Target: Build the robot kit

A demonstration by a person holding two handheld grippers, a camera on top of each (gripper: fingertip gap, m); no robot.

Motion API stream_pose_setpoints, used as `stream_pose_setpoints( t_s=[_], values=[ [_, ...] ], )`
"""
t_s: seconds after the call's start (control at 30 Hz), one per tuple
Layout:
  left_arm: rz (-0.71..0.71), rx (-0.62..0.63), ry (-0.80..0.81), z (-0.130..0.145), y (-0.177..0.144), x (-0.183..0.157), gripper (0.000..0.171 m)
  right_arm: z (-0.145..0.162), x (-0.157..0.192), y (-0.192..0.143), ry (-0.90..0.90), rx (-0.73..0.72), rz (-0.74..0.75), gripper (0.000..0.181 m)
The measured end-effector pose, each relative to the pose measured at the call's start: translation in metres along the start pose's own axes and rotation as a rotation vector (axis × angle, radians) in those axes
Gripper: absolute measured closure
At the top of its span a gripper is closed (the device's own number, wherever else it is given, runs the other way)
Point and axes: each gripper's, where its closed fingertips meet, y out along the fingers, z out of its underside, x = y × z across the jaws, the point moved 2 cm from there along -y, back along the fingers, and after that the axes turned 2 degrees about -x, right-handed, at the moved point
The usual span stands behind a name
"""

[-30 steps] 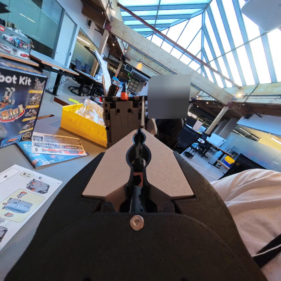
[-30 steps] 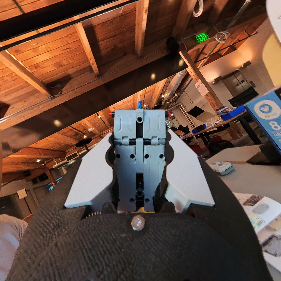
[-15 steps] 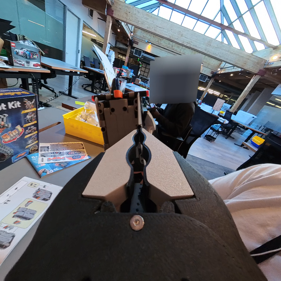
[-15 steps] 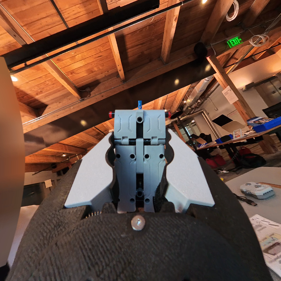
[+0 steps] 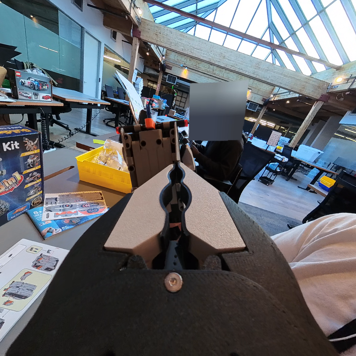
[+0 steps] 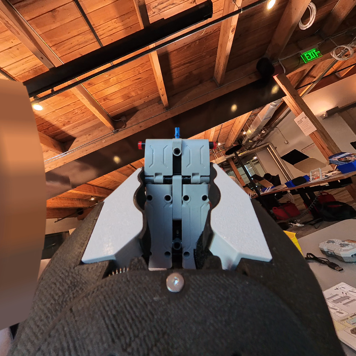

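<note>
A grey brick-built model (image 6: 163, 212) with red pin ends (image 6: 140, 144) and a blue pin (image 6: 177, 132) on top is held in the air. My right gripper (image 6: 177, 167) is shut on its wide body, one finger on each side. In the left wrist view the same model (image 5: 152, 154) stands past the fingertips, with an orange piece (image 5: 149, 123) on top. My left gripper (image 5: 176, 165) is almost fully closed on a thin black and orange part of the model that runs down between its fingers.
On the grey table (image 5: 57, 183) are a yellow tray (image 5: 100, 173) of bagged parts, a blue kit box (image 5: 19, 169), a sticker sheet (image 5: 73, 204) and instruction pages (image 5: 25, 279). A person sits behind (image 5: 217, 158). A grey control unit (image 6: 339, 250) with a cable lies at the right.
Both grippers have tilted and swung together with the model; the left view dipped, then rose a little. Both grips are unchanged.
</note>
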Motion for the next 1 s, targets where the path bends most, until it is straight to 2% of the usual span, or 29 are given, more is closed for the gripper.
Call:
stream_pose_setpoints(
  t_s=[0.23, 1.0],
  values=[
    [-0.030, -0.042, 0.017, -0.0018, -0.0023, 0.0024, 0.171, -0.0035, -0.0002, -0.0036, -0.028, -0.032, 0.012, 0.117],
    [-0.006, -0.042, -0.006, -0.0011, -0.0071, 0.0009, 0.171, 0.0010, 0.0031, 0.0022, -0.065, 0.001, 0.023, 0.118]
  ],
)
